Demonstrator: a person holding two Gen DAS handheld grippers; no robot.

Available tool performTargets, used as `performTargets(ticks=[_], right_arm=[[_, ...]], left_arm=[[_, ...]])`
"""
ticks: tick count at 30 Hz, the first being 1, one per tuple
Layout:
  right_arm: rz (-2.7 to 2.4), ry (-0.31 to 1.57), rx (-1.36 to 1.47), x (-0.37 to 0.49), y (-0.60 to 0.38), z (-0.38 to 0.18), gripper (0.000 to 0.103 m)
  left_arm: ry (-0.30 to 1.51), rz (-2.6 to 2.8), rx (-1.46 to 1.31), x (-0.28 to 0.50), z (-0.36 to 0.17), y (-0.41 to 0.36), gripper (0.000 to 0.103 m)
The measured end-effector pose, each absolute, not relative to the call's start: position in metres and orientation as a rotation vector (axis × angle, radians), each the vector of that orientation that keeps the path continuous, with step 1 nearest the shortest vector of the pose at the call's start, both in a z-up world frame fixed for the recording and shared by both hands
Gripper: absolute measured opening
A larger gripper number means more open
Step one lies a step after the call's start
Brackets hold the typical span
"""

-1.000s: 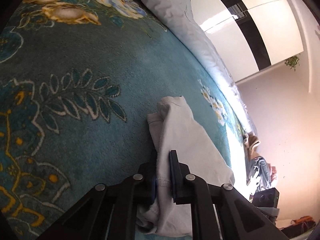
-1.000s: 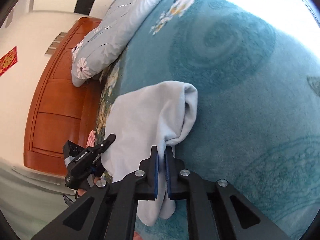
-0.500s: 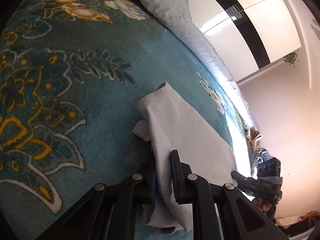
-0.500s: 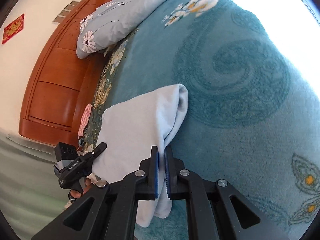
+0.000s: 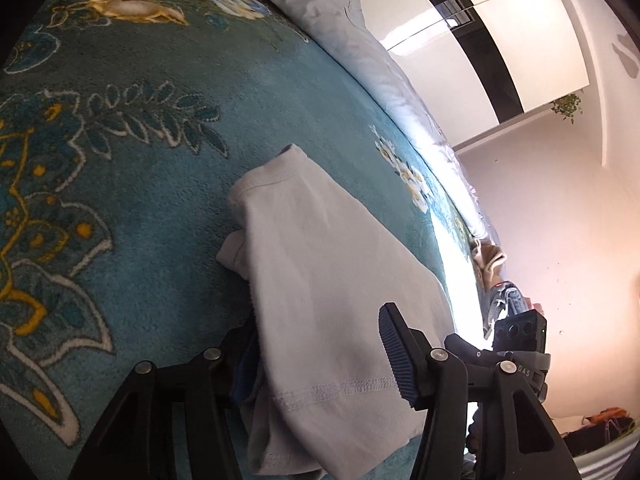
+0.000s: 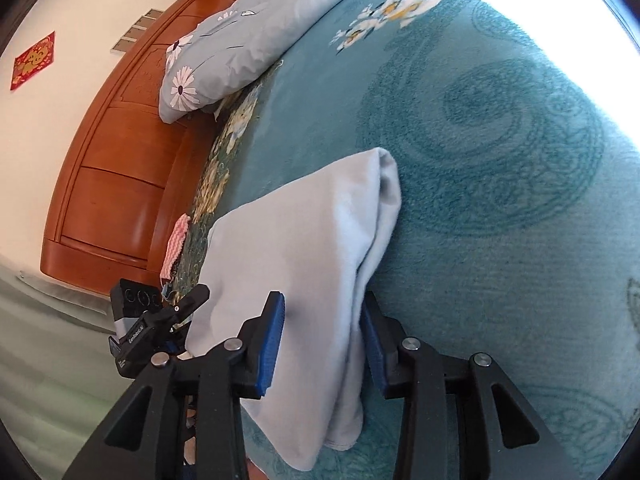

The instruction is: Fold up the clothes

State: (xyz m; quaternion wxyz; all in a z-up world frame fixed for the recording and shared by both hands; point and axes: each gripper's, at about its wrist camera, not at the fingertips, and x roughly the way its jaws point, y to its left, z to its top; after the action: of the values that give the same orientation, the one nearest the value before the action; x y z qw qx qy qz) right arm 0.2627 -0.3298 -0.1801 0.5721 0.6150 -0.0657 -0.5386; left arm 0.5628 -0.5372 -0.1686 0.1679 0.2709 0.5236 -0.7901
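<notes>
Now lying folded on a teal plush bedspread with floral pattern (image 5: 132, 220): a pale grey-blue cotton garment with a stitched hem (image 5: 320, 300), spread flat across the cover near its lower edge; seen also from the right wrist (image 6: 296, 248), with the fold's rounded corner pointing up the bed.

Left black two-finger gripper with blue ribbed pads (image 5: 320, 364) straddling the garment's hemmed end; jaws opening, pads standing clear of the cloth on both sides, nothing pinched; cloth merely lying between them. Visible too from the right wrist, low at the left (image 6: 160, 324), just beside the garment's edge.

Right black two-finger gripper with blue pads (image 6: 322, 344) likewise astride the other end; jaws opening, fabric between them but loose, sagging past the pads; cannot tell whether the right-hand pad touches the cloth. Glimpsed from the left wrist at the lower right (image 5: 516, 344).

Beyond the garment, a light blue pillow printed with white daisies (image 6: 240, 40) against an orange-brown wooden headboard (image 6: 112, 184); a pink-and-white zigzag cloth (image 6: 176, 248) at the bedspread's edge beside the headboard.
</notes>
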Motion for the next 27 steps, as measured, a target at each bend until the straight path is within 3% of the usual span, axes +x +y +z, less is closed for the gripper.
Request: performTargets(ticks=[1,2,3,7,11,20,27], right_arm=[[-1.258,-0.161,1.436,0.264,-0.33,-0.179,0.035],[-1.263,-0.158,1.429,0.266,-0.33,-0.178,0.023],[-1.271,-0.147,1.424,0.267,-0.331,-0.176,0.01],[-1.275,-0.098,1.385,0.271,-0.34,-0.159,0.007],[-1.241,-0.016,1.302,0.283,-0.376,-0.123,0.006],[-1.176,-0.008,1.162,0.325,-0.515,-0.085,0.006],[-1.173,0.075,1.275,0.353,-0.58,-0.149,0.006]], left_arm=[[1.503,-2.245,0.757,0.564,-0.17,-0.538,0.039],[1.512,-2.237,0.746,0.566,-0.171,-0.54,0.017],[1.52,-2.231,0.738,0.568,-0.173,-0.542,0.015],[1.507,-2.265,0.722,0.572,-0.165,-0.549,0.013],[1.337,-2.324,0.716,0.57,-0.125,-0.573,0.013],[1.069,-2.251,0.701,0.613,-0.057,-0.701,0.013],[1.247,-2.02,0.737,0.639,-0.141,-0.766,0.013]])
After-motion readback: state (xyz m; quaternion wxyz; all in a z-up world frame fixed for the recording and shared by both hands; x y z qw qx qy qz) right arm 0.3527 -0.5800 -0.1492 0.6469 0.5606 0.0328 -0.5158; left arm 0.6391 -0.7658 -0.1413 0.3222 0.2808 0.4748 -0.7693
